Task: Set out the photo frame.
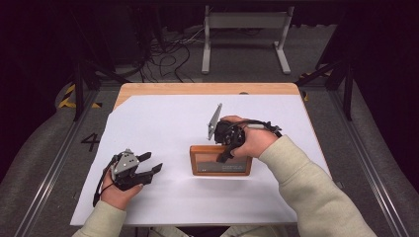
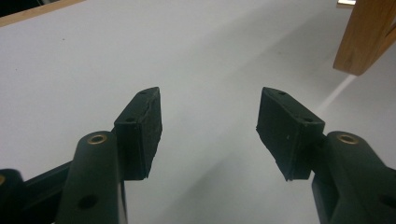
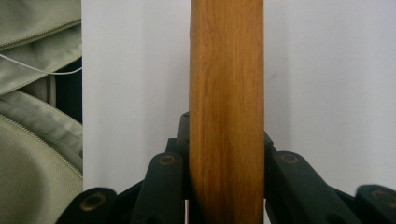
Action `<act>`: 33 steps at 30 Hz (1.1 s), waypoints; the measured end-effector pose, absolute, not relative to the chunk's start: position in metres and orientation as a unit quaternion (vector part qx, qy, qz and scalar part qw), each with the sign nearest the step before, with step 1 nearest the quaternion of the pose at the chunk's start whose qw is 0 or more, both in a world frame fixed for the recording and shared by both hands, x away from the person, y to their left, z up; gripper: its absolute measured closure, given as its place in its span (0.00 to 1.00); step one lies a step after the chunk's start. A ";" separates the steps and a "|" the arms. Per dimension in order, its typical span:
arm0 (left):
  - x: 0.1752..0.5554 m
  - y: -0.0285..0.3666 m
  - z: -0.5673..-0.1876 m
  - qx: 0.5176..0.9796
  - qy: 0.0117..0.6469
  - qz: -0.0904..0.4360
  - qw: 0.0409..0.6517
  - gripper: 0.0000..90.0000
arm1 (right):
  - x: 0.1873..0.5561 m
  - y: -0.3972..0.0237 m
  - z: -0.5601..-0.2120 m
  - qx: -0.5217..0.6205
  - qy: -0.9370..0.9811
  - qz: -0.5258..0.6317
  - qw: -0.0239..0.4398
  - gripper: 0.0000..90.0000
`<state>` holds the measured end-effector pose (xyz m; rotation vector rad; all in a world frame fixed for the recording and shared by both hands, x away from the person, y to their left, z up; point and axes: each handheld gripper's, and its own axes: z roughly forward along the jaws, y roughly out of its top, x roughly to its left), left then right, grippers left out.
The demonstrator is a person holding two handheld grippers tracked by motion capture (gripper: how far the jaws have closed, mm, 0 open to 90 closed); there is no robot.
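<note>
1. The right tool gripped the wooden frame near the desk's centre.
2. The left tool rested open toward the left edge, holding nothing.

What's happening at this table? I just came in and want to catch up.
A person works with a handheld gripper in each hand. The right gripper is clamped on the top edge of a wooden picture frame on the white table cover. The left gripper rests apart to the left, jaws open and empty.
</note>
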<state>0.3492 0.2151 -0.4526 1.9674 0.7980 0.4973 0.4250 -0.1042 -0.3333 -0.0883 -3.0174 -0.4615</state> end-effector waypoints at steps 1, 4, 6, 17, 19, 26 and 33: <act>0.349 0.215 -0.453 0.800 0.324 0.202 0.462 0.45 | 0.425 -0.105 -0.337 -0.025 -0.987 -0.154 0.047 0.83; 0.349 0.215 -0.453 0.800 0.325 0.201 0.463 0.45 | 0.427 -0.106 -0.345 -0.018 -0.987 -0.153 0.055 0.83; 0.350 0.214 -0.453 0.800 0.325 0.200 0.464 0.45 | 0.428 -0.106 -0.349 -0.015 -0.987 -0.152 0.056 0.83; 0.350 0.213 -0.453 0.801 0.325 0.200 0.462 0.45 | 0.434 -0.114 -0.361 -0.007 -0.986 -0.157 0.057 0.83; 0.350 0.213 -0.453 0.801 0.324 0.200 0.462 0.45 | 0.434 -0.114 -0.361 -0.007 -0.986 -0.157 0.056 0.83; 0.350 0.213 -0.453 0.802 0.322 0.201 0.462 0.45 | 0.438 -0.117 -0.359 -0.031 -0.985 -0.168 0.033 0.69; 0.350 0.214 -0.453 0.801 0.323 0.202 0.461 0.45 | 0.443 -0.121 -0.364 -0.068 -0.978 -0.196 0.006 0.41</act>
